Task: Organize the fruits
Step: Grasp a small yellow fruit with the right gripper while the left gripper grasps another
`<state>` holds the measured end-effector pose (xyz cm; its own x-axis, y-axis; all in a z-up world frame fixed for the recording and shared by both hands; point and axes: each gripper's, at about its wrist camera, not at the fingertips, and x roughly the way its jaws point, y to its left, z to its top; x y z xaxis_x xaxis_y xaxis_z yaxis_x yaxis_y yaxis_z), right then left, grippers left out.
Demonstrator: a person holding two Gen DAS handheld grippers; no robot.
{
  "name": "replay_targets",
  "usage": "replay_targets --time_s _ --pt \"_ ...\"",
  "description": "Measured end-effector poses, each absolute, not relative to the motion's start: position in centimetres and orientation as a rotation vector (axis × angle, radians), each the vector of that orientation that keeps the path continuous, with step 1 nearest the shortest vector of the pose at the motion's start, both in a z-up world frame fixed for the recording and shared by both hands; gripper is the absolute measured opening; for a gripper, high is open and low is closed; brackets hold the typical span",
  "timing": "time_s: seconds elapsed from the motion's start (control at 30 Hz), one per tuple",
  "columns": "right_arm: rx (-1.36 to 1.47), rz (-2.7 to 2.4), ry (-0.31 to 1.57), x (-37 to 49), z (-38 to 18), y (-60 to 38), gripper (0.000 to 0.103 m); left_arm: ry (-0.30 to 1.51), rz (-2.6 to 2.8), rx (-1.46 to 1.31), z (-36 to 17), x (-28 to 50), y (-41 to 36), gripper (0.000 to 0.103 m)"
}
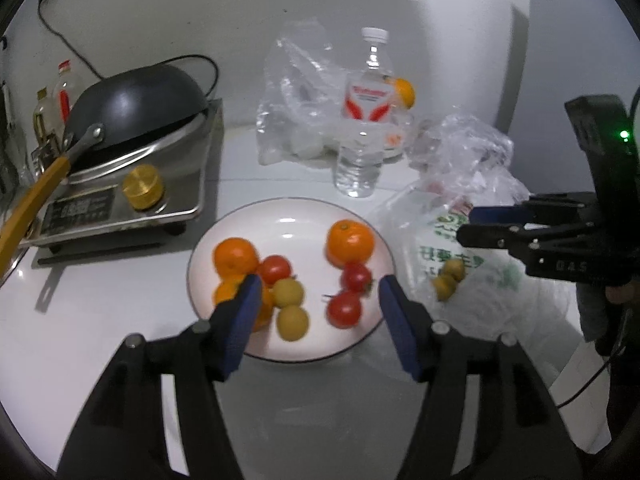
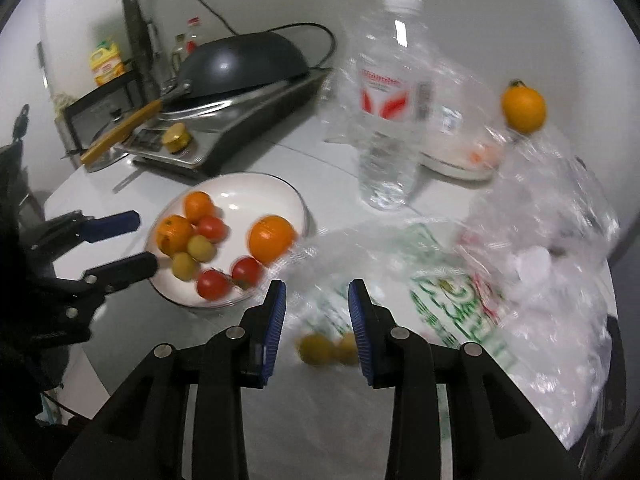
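One water bottle (image 1: 362, 120) bears a red-and-white label, writing blurred.

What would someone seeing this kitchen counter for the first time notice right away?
Most likely the white plate in the middle of the counter, piled with bright oranges, red tomatoes and small yellow-green fruits. Behind it stands a clear water bottle with a red label, and to the left an upturned dark wok sits on a steel cooker. Crumpled plastic bags lie to the right, with two more yellow-green fruits inside.
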<state>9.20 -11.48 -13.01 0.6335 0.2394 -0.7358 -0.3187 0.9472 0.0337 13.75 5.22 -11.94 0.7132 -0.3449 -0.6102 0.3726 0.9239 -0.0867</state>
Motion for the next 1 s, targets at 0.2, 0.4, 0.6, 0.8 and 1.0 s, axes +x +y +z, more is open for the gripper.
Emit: replay_targets --time_s 0.2,0.4,0.6,0.8,1.0 --pt "-0.073 0.307 0.864 9.3 -15.2 -13.5 0.035 0.666 -0.411 0.059 -11.5 13.3 3.5 0.062" --pt "-0.054 0.329 0.904 9.6 -17.1 -14.4 0.035 0.675 -0.426 0.094 -11.3 13.2 1.3 0.062" --pt "-0.056 0.371 0.916 9.9 -17.6 -14.3 0.033 0.685 -0.44 0.122 -11.5 13.4 -0.6 0.062" --pt "-0.059 0.387 0.908 10.2 -17.8 -14.5 0.025 0.687 -0.468 0.177 -11.9 13.3 -3.1 0.062" --pt "-0.021 0.381 0.879 9.9 -17.3 -16.5 0.025 0.68 -0.512 0.241 -12.4 13.2 -5.9 0.061"
